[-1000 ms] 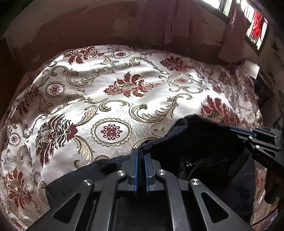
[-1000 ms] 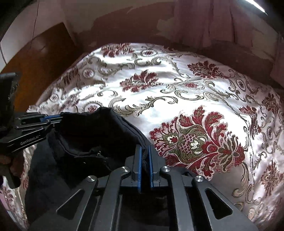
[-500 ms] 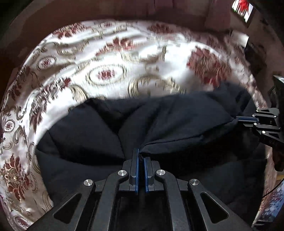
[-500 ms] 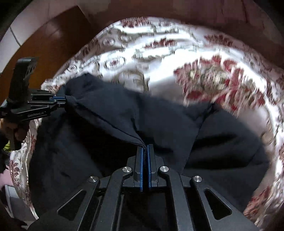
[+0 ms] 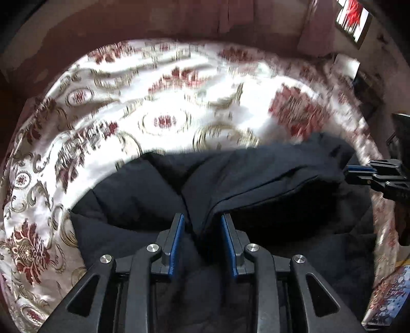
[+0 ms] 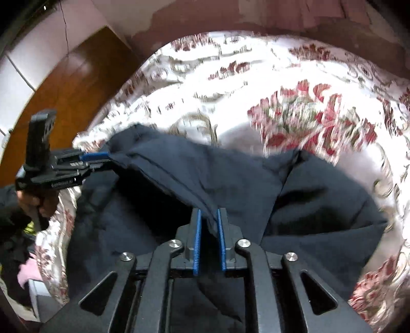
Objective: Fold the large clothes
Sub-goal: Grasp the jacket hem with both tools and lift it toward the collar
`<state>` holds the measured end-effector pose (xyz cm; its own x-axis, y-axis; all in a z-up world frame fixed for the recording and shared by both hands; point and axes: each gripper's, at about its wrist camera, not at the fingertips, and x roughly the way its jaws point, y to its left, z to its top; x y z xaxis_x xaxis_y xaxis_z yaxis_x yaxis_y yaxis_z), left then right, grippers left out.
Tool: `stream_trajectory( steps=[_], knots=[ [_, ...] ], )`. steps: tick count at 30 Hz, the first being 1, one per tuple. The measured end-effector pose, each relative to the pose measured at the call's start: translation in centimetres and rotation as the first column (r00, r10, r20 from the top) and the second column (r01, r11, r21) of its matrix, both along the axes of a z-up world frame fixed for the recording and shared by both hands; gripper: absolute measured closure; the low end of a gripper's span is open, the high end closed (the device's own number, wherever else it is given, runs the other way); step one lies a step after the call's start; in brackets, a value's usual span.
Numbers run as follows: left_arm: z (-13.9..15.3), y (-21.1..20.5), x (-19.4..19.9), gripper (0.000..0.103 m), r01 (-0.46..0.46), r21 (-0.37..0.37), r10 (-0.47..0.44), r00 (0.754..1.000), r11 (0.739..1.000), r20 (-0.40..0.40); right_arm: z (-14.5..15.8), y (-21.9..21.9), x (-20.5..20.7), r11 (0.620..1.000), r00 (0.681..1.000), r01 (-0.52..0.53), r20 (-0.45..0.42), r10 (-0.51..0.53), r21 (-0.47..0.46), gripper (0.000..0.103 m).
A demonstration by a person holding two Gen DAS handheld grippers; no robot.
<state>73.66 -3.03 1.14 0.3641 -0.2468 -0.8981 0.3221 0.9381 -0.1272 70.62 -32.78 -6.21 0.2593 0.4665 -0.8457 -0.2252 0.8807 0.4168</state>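
Observation:
A large dark navy garment [image 5: 256, 176] lies spread on the near part of the bed; it also fills the lower right wrist view [image 6: 205, 179]. My left gripper [image 5: 202, 222] has its jaws apart, with a fold of the garment's edge loose between the blue pads. My right gripper [image 6: 208, 217] is also parted, the cloth edge hanging between its pads. Each gripper shows in the other's view, at the garment's far corner: the right one [image 5: 358, 170] and the left one [image 6: 102, 157].
The bed carries a shiny white cover with red and gold floral patterns [image 5: 166, 102]. A wooden headboard or door [image 6: 64, 89] stands at the left of the right wrist view. A dull red wall and curtain [image 5: 205, 20] lie behind the bed. A window [image 5: 353, 18] is upper right.
Both grippers went from shut on the garment's edge to open. The garment was swung out and laid over the bed, and the cameras are still moving, blurring the bed cover.

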Motion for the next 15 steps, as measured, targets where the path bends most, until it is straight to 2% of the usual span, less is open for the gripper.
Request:
stream_trajectory(
  steps=[2, 5, 8, 11, 12, 13, 14, 15],
  knots=[
    [1.8, 0.2, 0.4, 0.072, -0.006, -0.057, 0.009, 0.999, 0.998, 0.046, 1.0, -1.1, 1.3, 0.999, 0.999, 0.038, 0.022, -0.039, 0.019, 0.077],
    [3.3, -0.7, 2.1, 0.067, -0.018, -0.142, 0.031, 0.996, 0.990, 0.089, 1.0, -2.0, 3.6, 0.991, 0.992, 0.120, 0.026, -0.121, 0.057, 0.075],
    [2.2, -3.4, 4.5, 0.067, 0.003, -0.188, 0.004, 0.999, 0.982, 0.037, -0.8, -1.8, 5.2, 0.979, 0.986, 0.169, -0.023, -0.168, 0.116, 0.075],
    [-0.3, -5.7, 5.8, 0.067, 0.045, -0.194, -0.053, 0.998, 0.980, -0.036, -3.1, -0.4, 5.4, 0.978, 0.986, 0.160, -0.064, -0.153, 0.131, 0.075],
    [-1.2, -6.3, 5.9, 0.074, 0.061, -0.202, -0.076, 0.995, 0.978, -0.063, -3.8, 0.1, 5.1, 0.980, 0.988, 0.147, -0.076, -0.138, 0.132, 0.076],
    [-2.0, -6.7, 5.6, 0.085, 0.080, -0.214, -0.100, 0.991, 0.974, -0.087, -4.5, 0.8, 4.7, 0.986, 0.990, 0.119, -0.090, -0.109, 0.113, 0.080],
    [-2.9, -7.2, 5.2, 0.088, 0.109, -0.227, -0.139, 0.983, 0.968, -0.119, -4.9, 1.2, 4.3, 0.992, 0.991, 0.092, -0.100, -0.084, 0.086, 0.087],
    [-3.8, -7.6, 4.5, 0.092, 0.146, -0.216, -0.179, 0.973, 0.965, -0.145, -5.3, 1.7, 3.9, 0.996, 0.992, 0.062, -0.113, -0.055, 0.064, 0.089]
  ],
)
